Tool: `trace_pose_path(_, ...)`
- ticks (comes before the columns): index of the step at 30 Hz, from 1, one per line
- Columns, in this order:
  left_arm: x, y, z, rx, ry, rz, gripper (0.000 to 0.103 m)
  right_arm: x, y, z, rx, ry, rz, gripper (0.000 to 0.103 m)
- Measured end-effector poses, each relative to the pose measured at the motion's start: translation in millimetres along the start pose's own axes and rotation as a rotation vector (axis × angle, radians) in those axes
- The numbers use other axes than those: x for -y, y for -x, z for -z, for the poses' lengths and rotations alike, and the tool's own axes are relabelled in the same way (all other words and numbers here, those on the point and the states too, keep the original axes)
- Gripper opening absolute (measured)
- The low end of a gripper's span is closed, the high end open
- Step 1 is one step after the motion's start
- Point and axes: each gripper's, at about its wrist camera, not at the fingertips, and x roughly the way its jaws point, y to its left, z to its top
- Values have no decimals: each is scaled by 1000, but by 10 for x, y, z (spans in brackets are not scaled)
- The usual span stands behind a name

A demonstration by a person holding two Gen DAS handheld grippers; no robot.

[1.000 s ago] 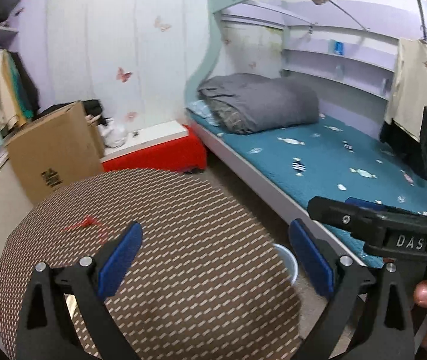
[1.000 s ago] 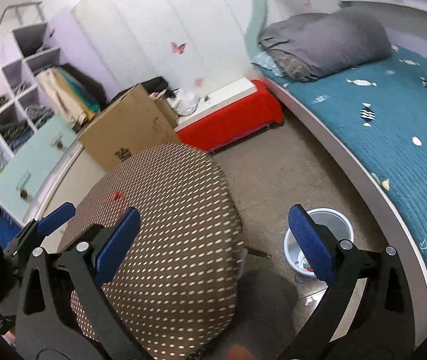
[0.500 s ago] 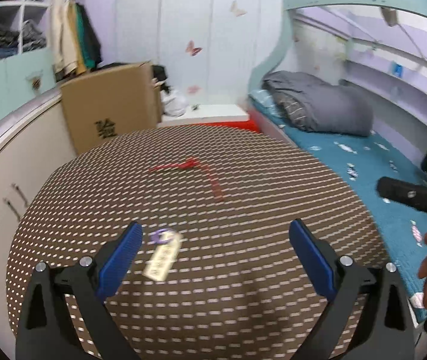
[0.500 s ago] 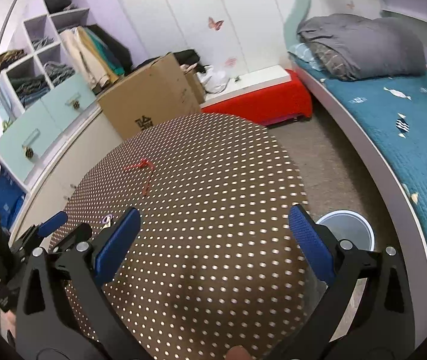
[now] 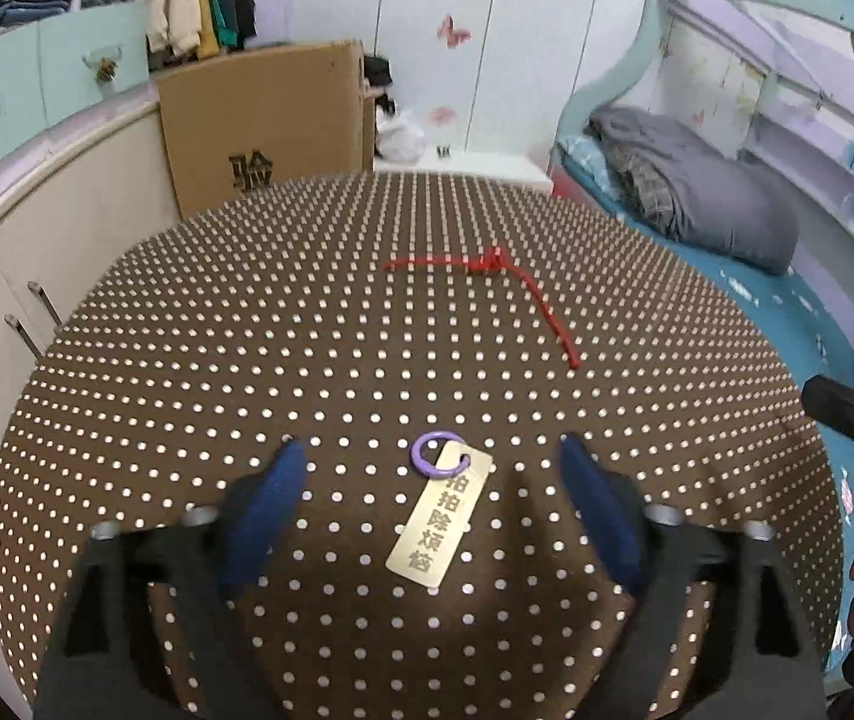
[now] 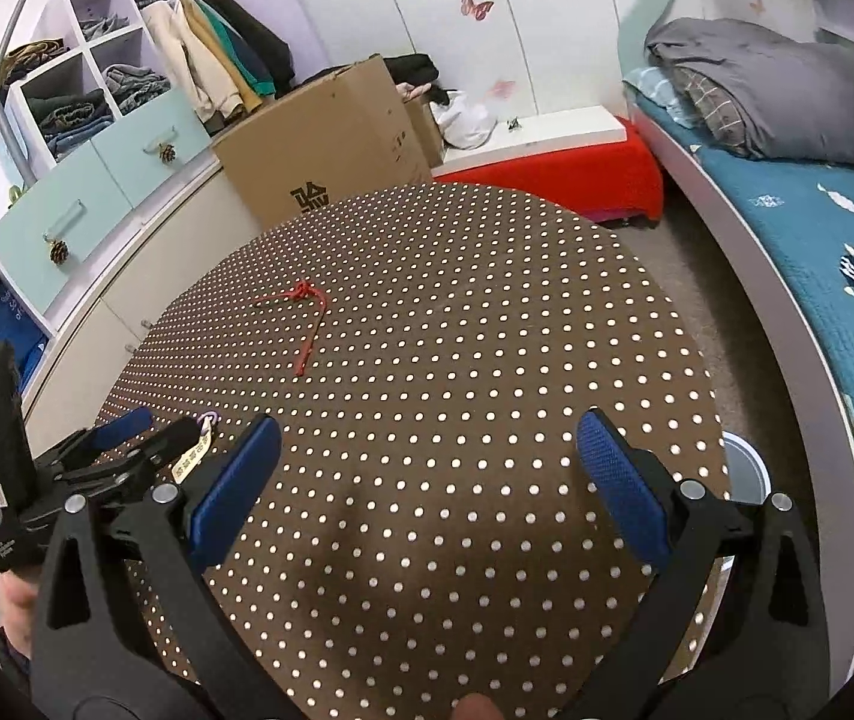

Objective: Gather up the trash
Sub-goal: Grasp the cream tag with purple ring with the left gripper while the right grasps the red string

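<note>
A gold tag (image 5: 440, 513) with a purple ring (image 5: 434, 454) lies on the round brown dotted table (image 5: 247, 330). My left gripper (image 5: 430, 483) is open, low over the table, with the tag between its blue fingers. A red cord (image 5: 487, 276) lies further back; it also shows in the right wrist view (image 6: 306, 324). My right gripper (image 6: 427, 468) is open and empty above the table's near side. The left gripper (image 6: 127, 444) and the tag (image 6: 193, 456) show at left in the right wrist view.
A white bin (image 6: 748, 471) stands on the floor right of the table, partly hidden by its edge. A cardboard box (image 6: 331, 144) and cabinets (image 6: 103, 180) stand behind the table. A bed (image 6: 835, 228) runs along the right.
My left gripper has swung from the bed side onto the table and dropped low around the gold tag. My right gripper has turned left and moved over the table.
</note>
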Motion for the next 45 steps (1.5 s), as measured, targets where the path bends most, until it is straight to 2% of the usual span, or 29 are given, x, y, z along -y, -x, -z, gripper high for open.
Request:
trace_pose_path(2, -22, -106, -28, -49, 3, 10, 63, 16, -37, -21, -7, -4, 1, 97)
trace_pose_path(5, 24, -134, -57, -53, -40, 0, 56, 47, -88, -60, -18, -14, 2, 97)
trace_pose_path(7, 89, -156, -83, -52, -84, -1, 27, 75, -116, -84, -28, -16, 5, 97)
trace_pose_path(11, 153, -173, -90, -51, -103, 46, 25, 44, -175, -171, -47, -9, 5, 97)
trace_pose_path(14, 19, -133, -91, -40, -64, 98, 5, -21, -239, -262, -68, 18, 0, 97)
trace_pose_path(20, -150, -131, -63, -48, -20, 107, 5, -318, -595, -463, -123, 116, -1, 97)
trace_pose_path(22, -146, -125, -71, -50, -30, 123, 10, -412, -752, -538, -148, 130, -4, 97)
trace_pose_path(23, -126, -120, -65, -51, -46, 130, 16, -452, -794, -566, -153, 134, -11, 97)
trace_pose_path(25, -102, -103, -56, -33, -61, 115, 63, -554, -861, -622, -159, 157, -9, 97)
trace_pose_path(26, -102, -98, -59, -22, -61, 118, 67, -592, -886, -642, -161, 168, -8, 97)
trace_pose_path(27, -109, -117, -75, -22, -60, 128, 67, -624, -908, -661, -164, 176, -9, 97)
trace_pose_path(30, -126, -205, -129, -36, -48, 143, 67, -719, -1003, -739, -173, 205, 2, 97)
trace_pose_path(32, -107, -290, -198, -48, -54, 154, 62, -784, -1091, -768, -181, 226, 7, 97)
trace_pose_path(34, -54, -342, -247, -54, -86, 169, 35, -851, -1194, -779, -192, 256, 10, 97)
trace_pose_path(35, -8, -359, -270, -58, -112, 154, 28, -892, -1252, -780, -198, 275, 13, 97)
trace_pose_path(36, 15, -370, -280, -63, -125, 154, 11, -938, -1336, -784, -209, 299, 14, 97)
trace_pose_path(37, 29, -377, -287, -67, -128, 162, 8, -964, -1390, -790, -214, 312, 16, 97)
trace_pose_path(40, 3, -361, -292, -69, -114, 183, 7, -1068, -1581, -804, -214, 366, 21, 96)
trace_pose_path(41, -18, -354, -294, -68, -104, 192, 6, -1100, -1631, -809, -215, 380, 20, 88)
trace_pose_path(42, -41, -335, -278, -67, -92, 203, 6, -1140, -1677, -801, -217, 400, 15, 68)
trace_pose_path(44, -106, -309, -274, -58, -62, 223, 5, -1230, -1799, -760, -252, 448, 6, 37)
trace_pose_path(45, -144, -298, -274, -53, -50, 220, 5, -1269, -1807, -748, -238, 472, 19, 28)
